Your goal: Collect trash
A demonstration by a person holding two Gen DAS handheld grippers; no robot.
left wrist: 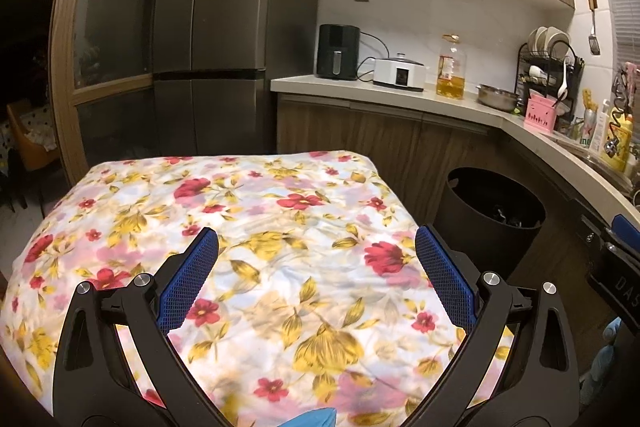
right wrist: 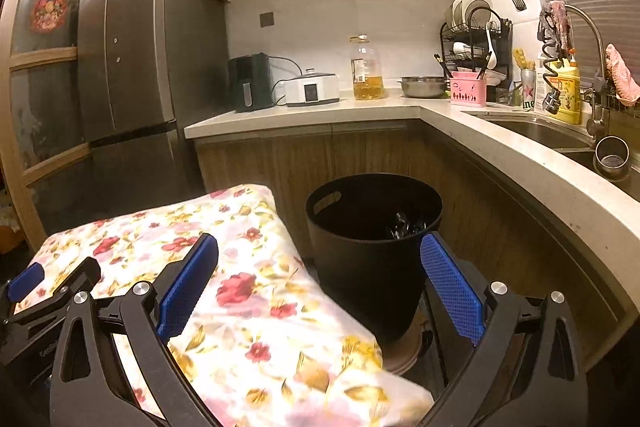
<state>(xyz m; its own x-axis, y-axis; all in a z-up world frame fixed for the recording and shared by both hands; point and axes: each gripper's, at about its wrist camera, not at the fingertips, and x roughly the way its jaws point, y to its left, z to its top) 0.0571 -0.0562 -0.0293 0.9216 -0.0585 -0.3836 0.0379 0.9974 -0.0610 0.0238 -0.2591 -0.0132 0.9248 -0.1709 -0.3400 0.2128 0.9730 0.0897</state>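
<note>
A black round bin point(right wrist: 368, 259) stands on the floor between the flowered table point(right wrist: 256, 307) and the cabinets; crumpled dark trash point(right wrist: 404, 225) lies inside it. The left wrist view shows the same bin point(left wrist: 490, 223) to the right of the table point(left wrist: 224, 223). My left gripper point(left wrist: 316, 247) hovers open over the flowered cloth with nothing between its blue pads. My right gripper point(right wrist: 320, 255) is open too, over the table's right edge and the bin, holding nothing. The left gripper point(right wrist: 48, 287) shows at the lower left of the right wrist view. No loose trash shows on the cloth.
An L-shaped counter point(right wrist: 304, 113) carries an air fryer point(right wrist: 250, 83), a white cooker point(right wrist: 312, 89), an oil bottle point(right wrist: 366, 69), a steel bowl point(right wrist: 424, 87), a pink holder point(right wrist: 468, 91) and a dish rack point(right wrist: 476, 39). A sink point(right wrist: 536, 131) is at right, a fridge point(right wrist: 136, 59) at left.
</note>
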